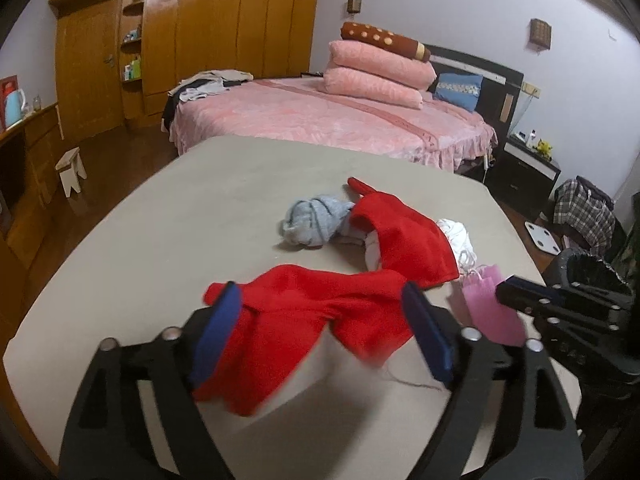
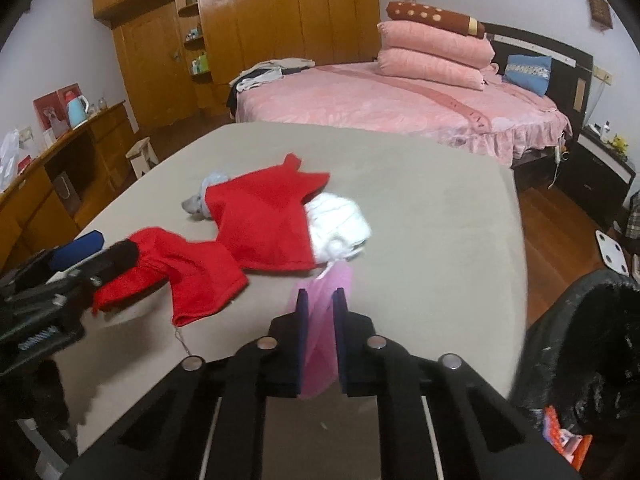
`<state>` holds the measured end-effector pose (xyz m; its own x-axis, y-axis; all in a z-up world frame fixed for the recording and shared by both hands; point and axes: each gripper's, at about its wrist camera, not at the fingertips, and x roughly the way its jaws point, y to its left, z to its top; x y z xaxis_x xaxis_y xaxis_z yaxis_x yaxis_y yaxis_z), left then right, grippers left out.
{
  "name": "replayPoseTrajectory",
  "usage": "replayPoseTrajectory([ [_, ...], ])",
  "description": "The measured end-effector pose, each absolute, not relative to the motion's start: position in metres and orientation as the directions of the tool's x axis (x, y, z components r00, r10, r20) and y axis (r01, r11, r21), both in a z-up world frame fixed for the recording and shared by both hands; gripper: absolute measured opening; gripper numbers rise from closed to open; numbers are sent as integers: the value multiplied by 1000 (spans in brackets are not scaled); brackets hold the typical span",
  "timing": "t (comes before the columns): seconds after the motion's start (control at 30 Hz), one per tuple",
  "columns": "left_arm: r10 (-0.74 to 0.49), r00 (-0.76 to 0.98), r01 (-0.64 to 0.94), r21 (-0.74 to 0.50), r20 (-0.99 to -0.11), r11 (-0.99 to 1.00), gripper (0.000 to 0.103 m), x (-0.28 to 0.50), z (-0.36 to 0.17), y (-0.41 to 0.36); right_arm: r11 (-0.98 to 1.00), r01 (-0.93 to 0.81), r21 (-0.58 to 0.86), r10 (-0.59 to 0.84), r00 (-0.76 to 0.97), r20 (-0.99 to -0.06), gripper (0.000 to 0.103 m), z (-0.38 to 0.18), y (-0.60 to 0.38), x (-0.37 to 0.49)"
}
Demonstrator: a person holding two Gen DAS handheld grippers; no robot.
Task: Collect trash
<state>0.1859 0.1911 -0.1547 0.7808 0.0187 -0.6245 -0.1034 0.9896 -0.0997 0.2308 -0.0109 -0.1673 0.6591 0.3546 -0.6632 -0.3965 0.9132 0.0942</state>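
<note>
A pink paper bag [image 2: 320, 328] is pinched between the fingers of my right gripper [image 2: 320, 300], just above the grey table [image 2: 420, 220]; it also shows in the left wrist view [image 1: 488, 304]. My left gripper [image 1: 320, 300] is open and empty, low over a red cloth [image 1: 304, 320] that lies on the table. The red cloth [image 2: 256, 220] spreads across the table's middle. A white crumpled cloth [image 2: 340, 224] and a grey bundle [image 1: 316, 220] lie beside it. A black-lined trash bin [image 2: 592, 340] stands at the table's right edge.
A pink bed [image 1: 320, 116] with stacked pillows [image 1: 380, 68] stands behind the table. A wooden wardrobe [image 1: 200, 32] fills the back wall. A small stool [image 1: 72, 172] and a sideboard with a kettle [image 2: 76, 110] are on the left. A white scale [image 2: 612, 256] lies on the floor.
</note>
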Motion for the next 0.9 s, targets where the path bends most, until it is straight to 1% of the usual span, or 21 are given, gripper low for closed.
replayPoseTrajectory([
  [0.17, -3, 740, -92, -106, -672, 990, 82, 210, -168, 185, 913, -404, 51, 340, 687, -642, 12, -158, -14, 229],
  [0.2, -8, 734, -90, -109, -679, 990, 80, 212, -171, 184, 912, -408, 44, 339, 689, -641, 12, -158, -14, 229],
  [0.23, -16, 727, -87, -115, -687, 990, 75, 215, -173, 184, 912, -409, 38, 336, 690, -642, 12, -158, -14, 229],
  [0.3, -45, 700, -74, -134, -713, 988, 48, 222, -180, 183, 908, -418, 34, 340, 684, -646, 12, -161, -13, 230],
  [0.33, -54, 692, -71, -143, -720, 987, 43, 224, -182, 184, 907, -420, 36, 341, 680, -650, 12, -163, -13, 231],
  [0.37, -65, 686, -67, -152, -724, 986, 34, 226, -184, 185, 908, -416, 42, 339, 672, -658, 13, -166, -12, 232],
  [0.4, -78, 682, -60, -162, -728, 985, 23, 227, -185, 185, 910, -410, 55, 340, 666, -664, 17, -168, -13, 233],
  [0.43, -84, 680, -58, -168, -729, 984, 18, 227, -187, 186, 913, -403, 69, 342, 661, -668, 21, -169, -15, 233],
  [0.47, -91, 680, -57, -176, -728, 983, 10, 227, -187, 187, 919, -387, 79, 337, 663, -668, 31, -171, -17, 234],
  [0.5, -95, 682, -56, -181, -725, 982, 5, 226, -187, 188, 922, -381, 77, 331, 668, -666, 37, -171, -18, 233],
  [0.57, -94, 698, -56, -185, -709, 981, 3, 222, -184, 189, 925, -374, 68, 321, 672, -667, 41, -172, -19, 233],
  [0.6, -89, 708, -55, -181, -701, 982, 3, 220, -182, 188, 926, -371, 64, 316, 673, -668, 48, -173, -19, 234],
  [0.7, -70, 733, -44, -150, -676, 988, 3, 211, -174, 184, 934, -353, 63, 299, 671, -678, 60, -179, -20, 235],
  [0.8, -67, 740, -42, -146, -670, 988, 3, 204, -170, 184, 936, -346, 63, 285, 642, -712, 62, -188, -18, 241],
  [0.9, -70, 740, -48, -157, -669, 986, 3, 200, -169, 189, 935, -350, 66, 280, 608, -743, 62, -195, -15, 246],
])
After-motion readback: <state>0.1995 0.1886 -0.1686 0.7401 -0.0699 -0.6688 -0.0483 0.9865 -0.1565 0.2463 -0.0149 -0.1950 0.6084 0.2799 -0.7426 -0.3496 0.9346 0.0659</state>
